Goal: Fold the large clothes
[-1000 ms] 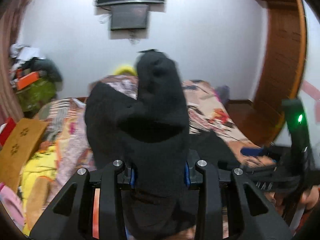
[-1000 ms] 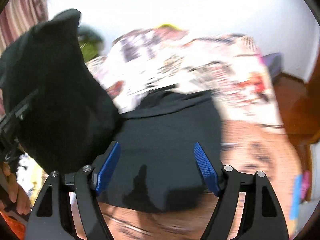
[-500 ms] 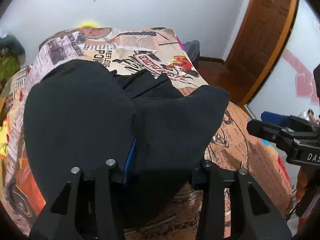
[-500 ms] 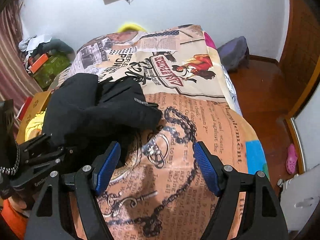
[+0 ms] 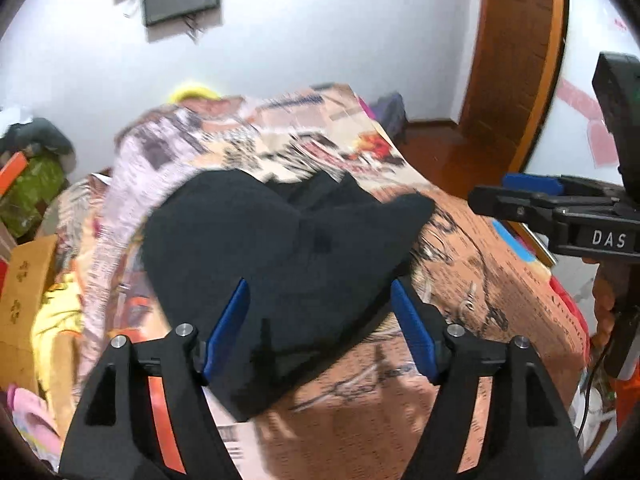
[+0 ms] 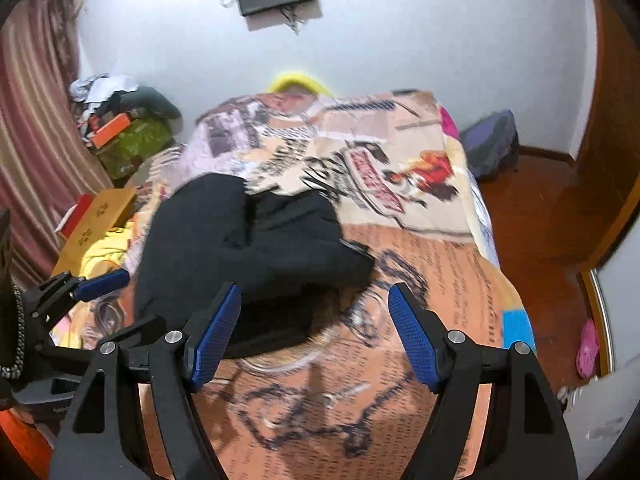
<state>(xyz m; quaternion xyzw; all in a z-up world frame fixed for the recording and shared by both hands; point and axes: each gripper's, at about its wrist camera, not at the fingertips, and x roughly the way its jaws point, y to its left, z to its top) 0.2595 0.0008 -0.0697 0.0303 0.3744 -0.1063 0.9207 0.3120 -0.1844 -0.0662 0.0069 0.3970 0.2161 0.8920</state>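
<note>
A black garment lies in a loosely folded heap on the printed bedspread. My left gripper hovers just over the heap's near edge. Its jaws are opening, and the blue pads stand wide on either side of the cloth without pressing on it. From the right wrist view the same garment lies ahead and slightly left of my right gripper. That gripper is open and empty above the bedspread. Each gripper shows in the other's view: the right gripper and the left gripper.
A cardboard box and yellow clothes lie along the bed's left side, with a green box and clutter behind. A wooden door stands right. A purple bag and a pink slipper lie on the floor.
The left gripper held the black garment up, carried it down onto the bed and opened, letting it go. The right gripper drew back and up, staying open.
</note>
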